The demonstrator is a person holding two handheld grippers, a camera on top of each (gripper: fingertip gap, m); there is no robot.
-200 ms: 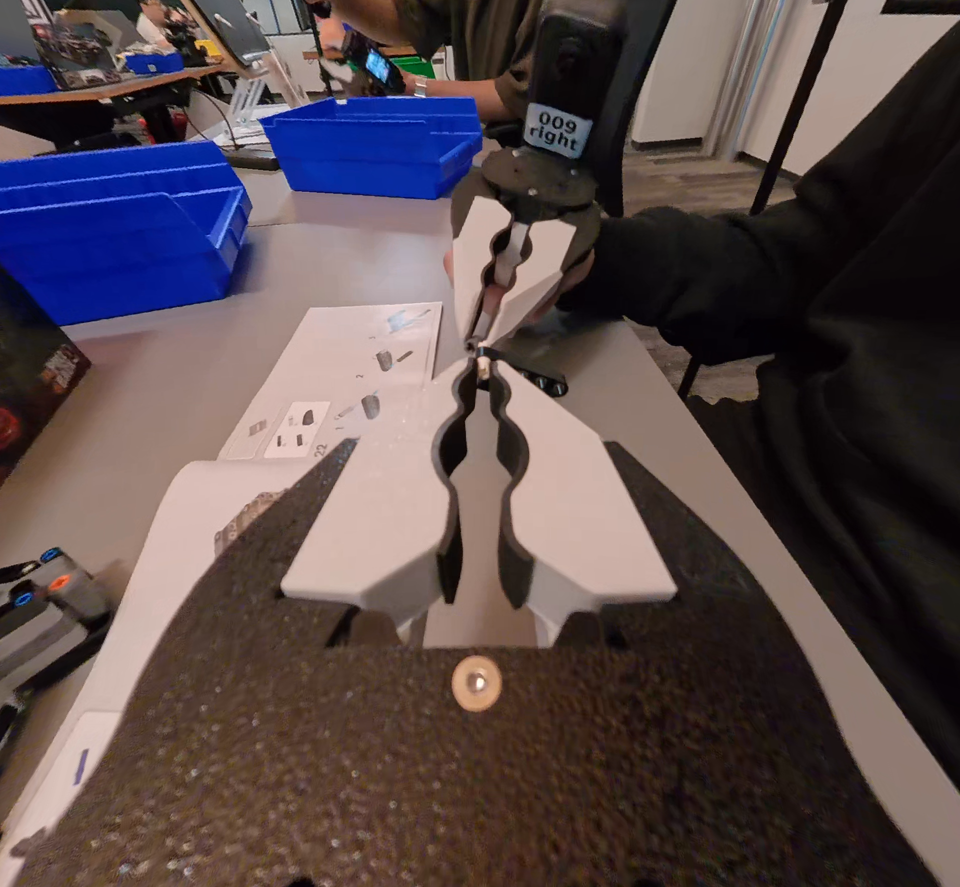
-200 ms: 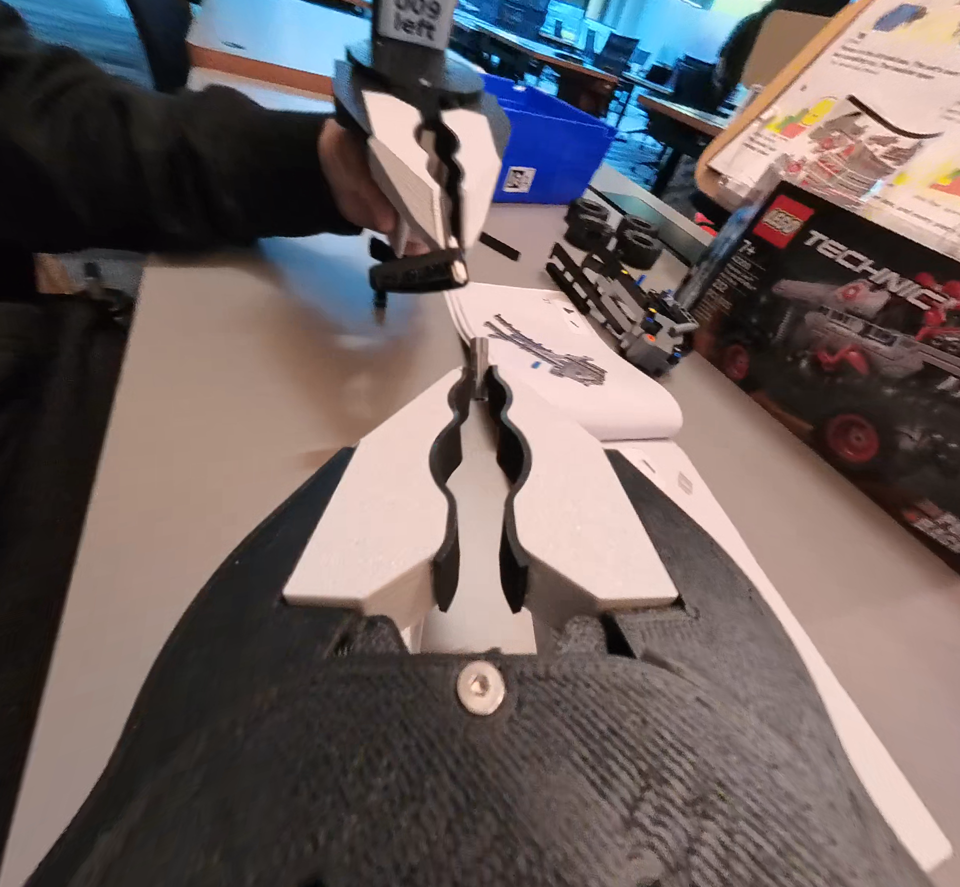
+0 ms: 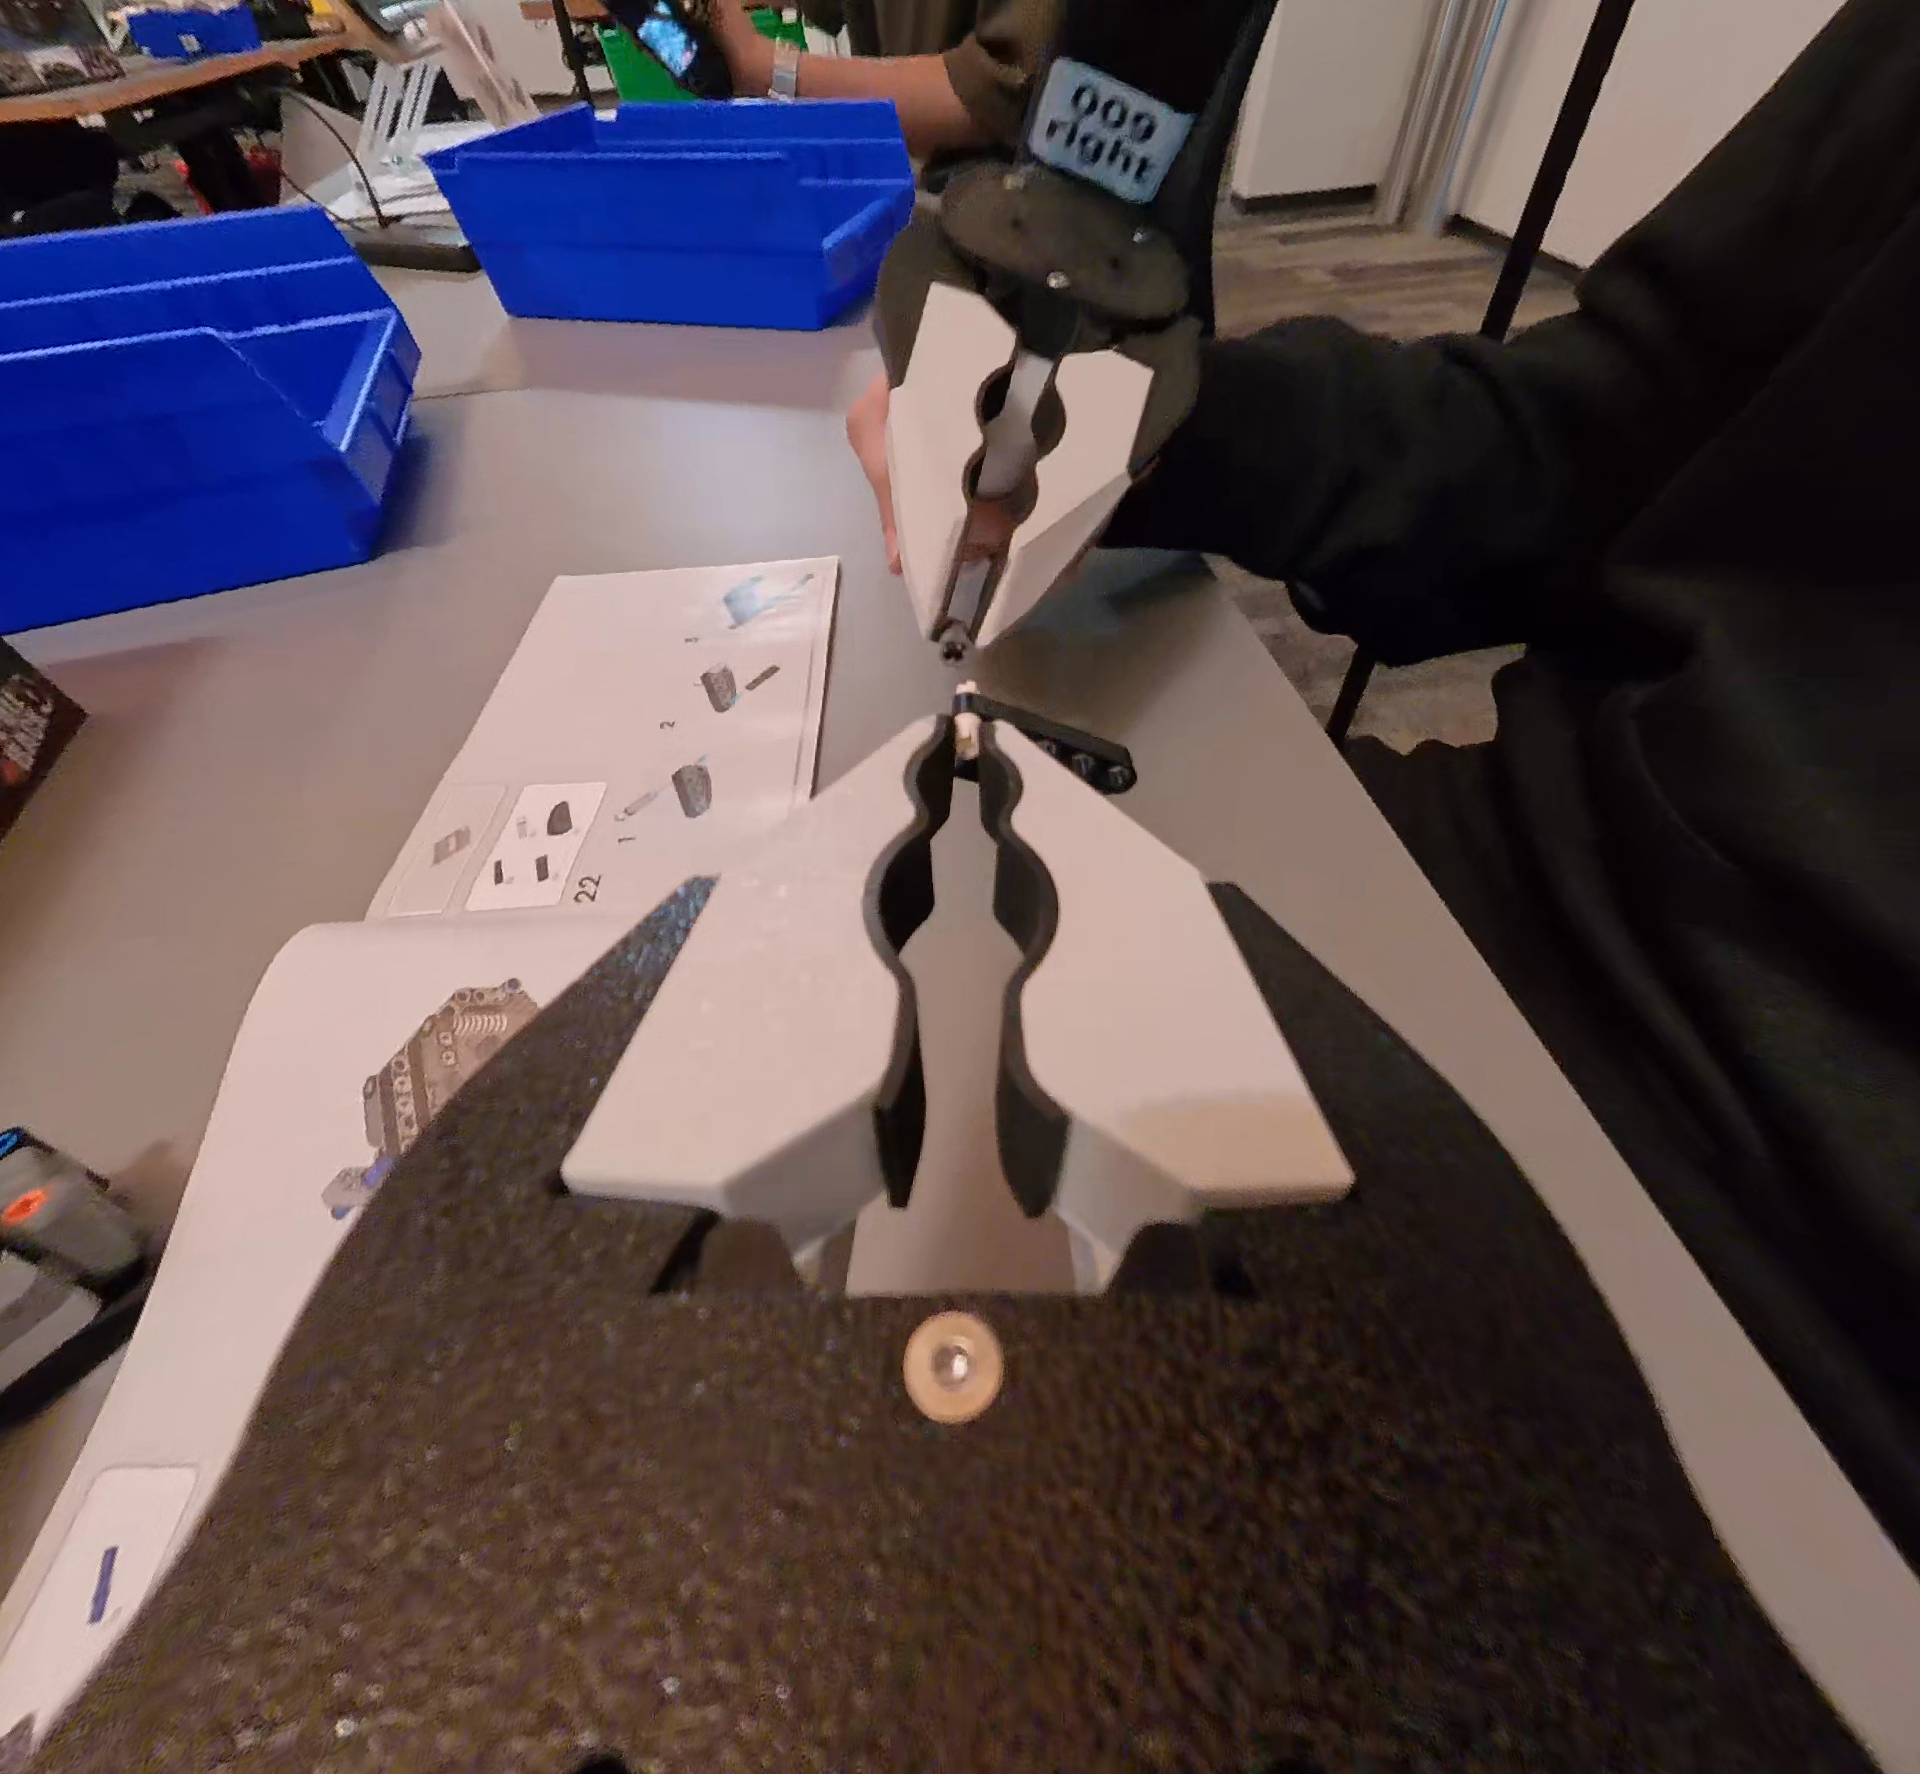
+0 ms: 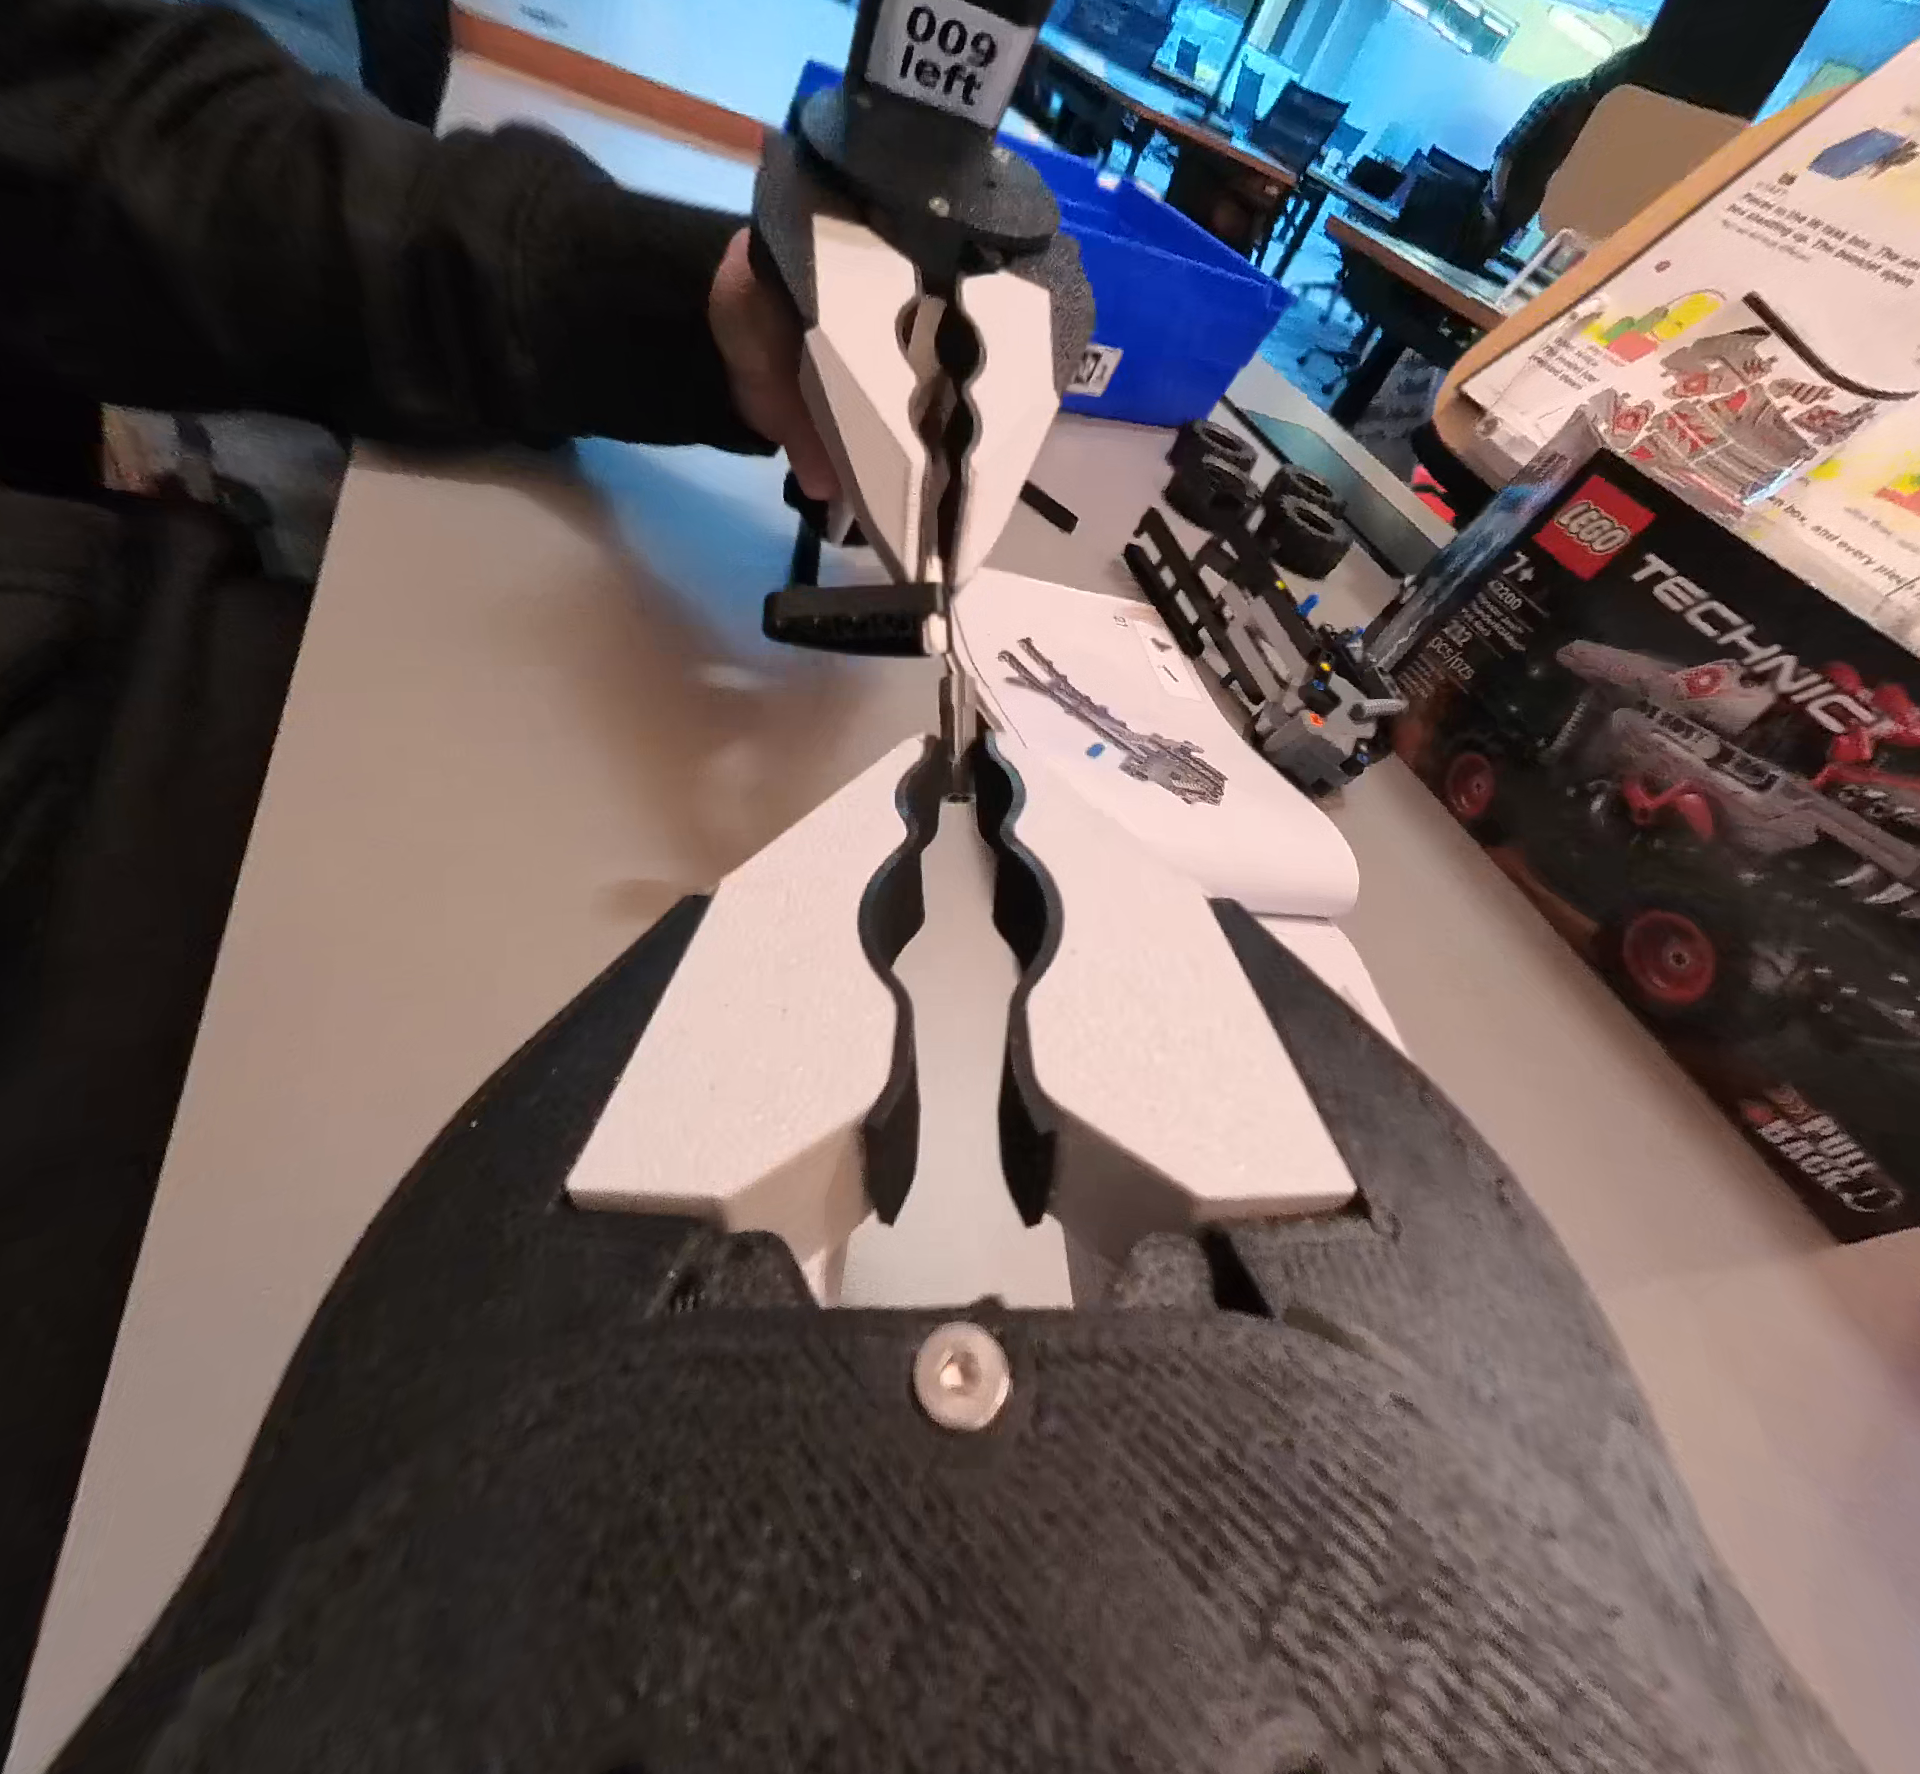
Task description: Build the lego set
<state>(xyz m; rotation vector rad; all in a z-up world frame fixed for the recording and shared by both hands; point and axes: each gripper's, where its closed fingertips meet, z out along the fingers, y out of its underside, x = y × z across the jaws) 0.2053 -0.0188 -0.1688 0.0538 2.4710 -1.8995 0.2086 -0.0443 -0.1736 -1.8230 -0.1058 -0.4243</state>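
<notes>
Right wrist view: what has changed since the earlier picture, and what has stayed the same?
The left tongs, shut on the black beam, came closer and now lines up with the grey axle in the right tongs. Both grips and the instruction booklet stayed as they were.

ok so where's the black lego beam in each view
Left wrist view: the black lego beam sits just above centre, pinched at the left tool tip and running right.
Right wrist view: the beam is upper centre, sticking out left under the far tool.
Shared landmark: the open instruction booklet on the table.
</notes>
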